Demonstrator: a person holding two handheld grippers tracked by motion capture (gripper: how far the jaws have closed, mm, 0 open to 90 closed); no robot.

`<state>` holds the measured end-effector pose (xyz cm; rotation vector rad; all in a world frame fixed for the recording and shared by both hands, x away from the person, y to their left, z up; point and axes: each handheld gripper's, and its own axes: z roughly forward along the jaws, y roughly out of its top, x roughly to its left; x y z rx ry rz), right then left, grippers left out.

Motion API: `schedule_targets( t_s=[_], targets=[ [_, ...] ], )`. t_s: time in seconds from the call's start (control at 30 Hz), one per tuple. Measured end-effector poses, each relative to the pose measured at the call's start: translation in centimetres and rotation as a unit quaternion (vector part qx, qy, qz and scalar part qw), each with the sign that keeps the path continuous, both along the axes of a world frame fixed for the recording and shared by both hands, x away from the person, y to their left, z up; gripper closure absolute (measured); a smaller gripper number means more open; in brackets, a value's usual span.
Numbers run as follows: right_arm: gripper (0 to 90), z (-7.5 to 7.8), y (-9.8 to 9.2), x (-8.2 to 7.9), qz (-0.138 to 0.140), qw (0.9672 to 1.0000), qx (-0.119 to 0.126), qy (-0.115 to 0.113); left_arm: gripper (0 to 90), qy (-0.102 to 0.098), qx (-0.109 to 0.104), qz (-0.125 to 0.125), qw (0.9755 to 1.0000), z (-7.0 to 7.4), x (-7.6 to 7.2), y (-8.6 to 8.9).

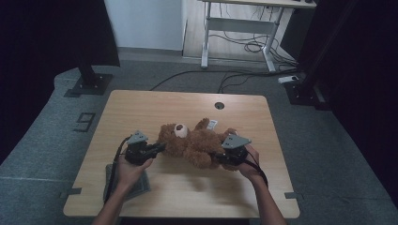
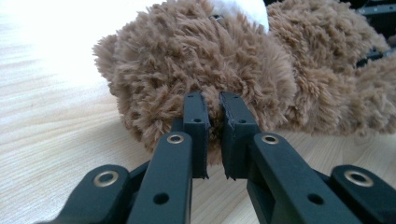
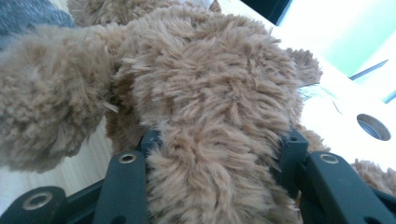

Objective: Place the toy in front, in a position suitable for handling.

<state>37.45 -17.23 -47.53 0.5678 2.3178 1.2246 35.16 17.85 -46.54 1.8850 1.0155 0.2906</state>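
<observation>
The left tongs (image 2: 214, 112) are pinched almost shut on a tuft of fur at the side of the bear's (image 1: 192, 143) head, the two black jaws nearly meeting with brown pile squeezed in the narrow gap between them. The right tongs (image 3: 215, 154) stand partly open, a thick furry limb of the bear filling the space between the jaws, and both jaws press against it. The bear is a plush toy with long, shaggy, mid-brown fur; in the left gripper view the pile looks tousled and dense, with a rounded ear sticking out to the side. Its muzzle (image 1: 180, 130) is a pale cream patch, facing up. A small white tag (image 1: 212, 124) shows by one raised paw. The bear lies on its back near the middle of the worktop (image 1: 141, 108), head toward the left tongs and legs toward the right tongs, stretched between the two. Under the person's left hand (image 1: 127, 169), at the worktop's near left edge, lies a grey pad (image 1: 141, 185). The worktop is pale wood with a round cable hole (image 1: 219, 105) near its far edge. Beyond it the grey floor (image 1: 328, 154) carries loose black cables (image 1: 206, 75) and a white desk frame (image 1: 239, 28).
</observation>
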Motion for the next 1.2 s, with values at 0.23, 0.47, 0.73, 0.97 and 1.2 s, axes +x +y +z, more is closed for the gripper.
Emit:
schedule_targets(
  t_s=[0.23, 0.47, 0.73, 0.97, 1.2],
  targets=[
    [51.6, -0.7, 0.2, 1.0, 0.002, 0.9999, -0.015, 0.004, 82.3, 0.007, 0.01, 0.002, 0.9999, -0.6, 0.3, -0.3],
    [48.3, -0.9, 1.0, 2.1, 0.001, 0.999, -0.044, -0.005, 82.3, 0.017, 0.017, 0.012, 0.9996, -1.3, 0.9, -0.2],
    [38.1, -1.9, 1.5, 2.4, -0.02, 0.9991, -0.039, 0.001, 81.5, 0.032, 0.006, 0.017, 0.9993, -2.2, 1.3, 0.3],
    [25.8, -2.3, 1.1, 2.1, -0.03, 0.9992, -0.024, 0.007, 75.0, 0.028, 0.006, 0.018, 0.9994, -2.2, 1.1, 0.3],
    [18.7, -1.1, 0.5, 0.9, -0.067, 0.9974, 0.025, 0.0, 42.5, 0.006, 0.023, 0.026, 0.9994, -1.2, 0.4, 0.6]
  ],
)
